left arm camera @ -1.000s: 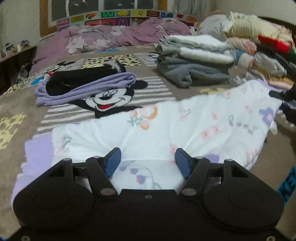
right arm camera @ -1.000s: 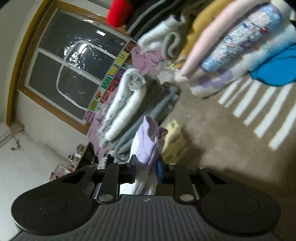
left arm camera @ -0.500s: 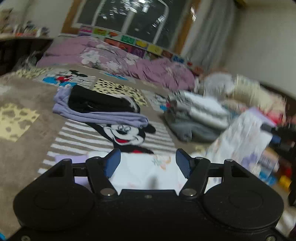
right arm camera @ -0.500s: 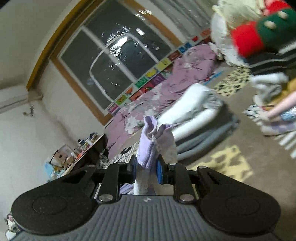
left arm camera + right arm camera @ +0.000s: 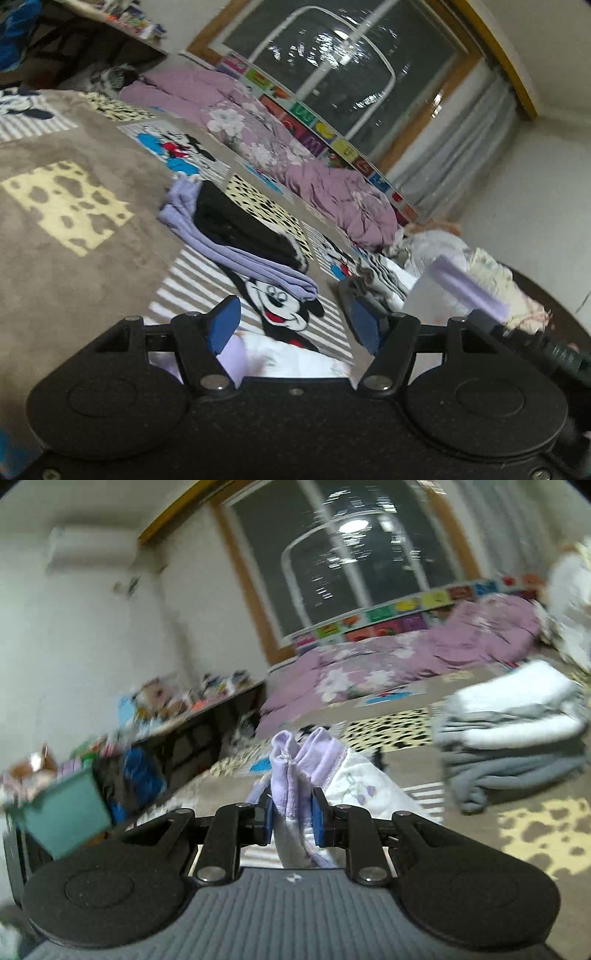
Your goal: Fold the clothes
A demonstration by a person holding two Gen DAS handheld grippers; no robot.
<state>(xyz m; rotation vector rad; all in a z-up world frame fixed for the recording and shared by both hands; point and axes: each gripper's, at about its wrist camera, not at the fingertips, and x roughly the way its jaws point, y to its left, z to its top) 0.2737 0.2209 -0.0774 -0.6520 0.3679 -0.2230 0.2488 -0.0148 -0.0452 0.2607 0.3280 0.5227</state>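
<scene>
Left gripper point(image 5: 293, 325) open, blue pads point(image 5: 221, 326) spread wide with nothing between them. Just below and behind those jaws, the near edge of the white floral garment point(image 5: 284, 360) with its lilac trim, lying on the Mickey Mouse blanket point(image 5: 74, 240). Directly ahead of the jaws, the printed Mickey face point(image 5: 282, 306) on grey and white stripes. Beyond it, ahead and slightly left, a folded lilac garment point(image 5: 236, 254) with a folded black garment point(image 5: 240, 229) resting on top. Ahead and right of the jaws, the lifted far corner of the floral garment point(image 5: 454, 288), blurred, held up by the black tip of the right gripper point(image 5: 528, 343); a stack of grey and white folded clothes point(image 5: 376, 273) just behind it. Farther off, a crumpled purple floral quilt point(image 5: 295, 155) along the window wall, and the dark window point(image 5: 332, 62) above it.

Right gripper point(image 5: 292, 812) clamped on the lilac-trimmed corner of the floral garment point(image 5: 291, 775), bunched fabric standing up between the jaws and white cloth with purple flowers point(image 5: 362, 786) trailing away to the right. Ahead and right of these jaws, the grey and white stack point(image 5: 513, 731) on the blanket point(image 5: 535, 830). Left of the jaws, a teal box point(image 5: 62, 812), blurred, and farther back a cluttered dark shelf point(image 5: 192, 731). Farthest ahead, the purple quilt point(image 5: 406, 657) under the window point(image 5: 351, 554).
</scene>
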